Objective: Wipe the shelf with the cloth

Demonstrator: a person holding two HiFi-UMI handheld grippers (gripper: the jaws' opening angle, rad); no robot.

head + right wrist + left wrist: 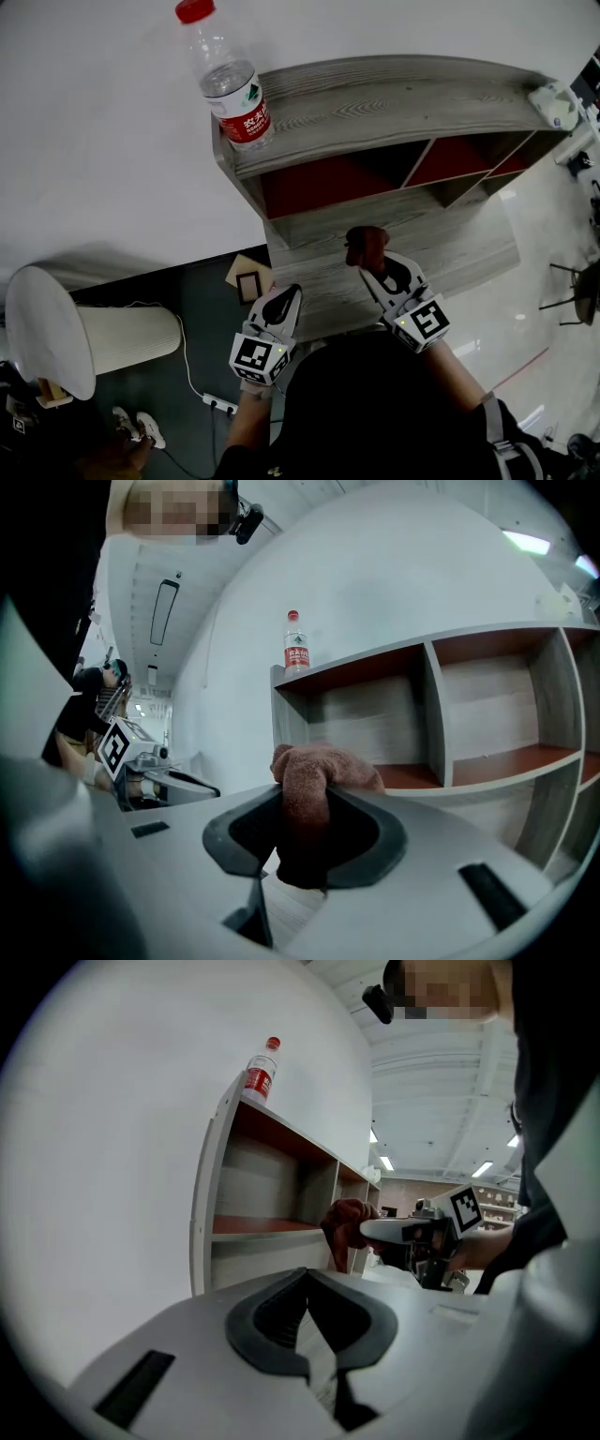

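Note:
A grey wooden shelf (394,103) with red-backed compartments stands against the white wall. My right gripper (367,267) is shut on a reddish-brown cloth (366,246), held just in front of a lower board of the shelf. In the right gripper view the cloth (309,789) hangs bunched between the jaws, with the shelf (469,714) behind it. My left gripper (284,298) is shut and holds nothing, lower and to the left, beside the shelf's left end. The left gripper view shows the cloth (345,1222) near the shelf (262,1194).
A water bottle (230,80) with a red cap stands on the top board's left end. A small white object (555,103) lies at its right end. A white lamp shade (112,337), a small frame (249,284) and a power strip (220,405) are on the floor at the left.

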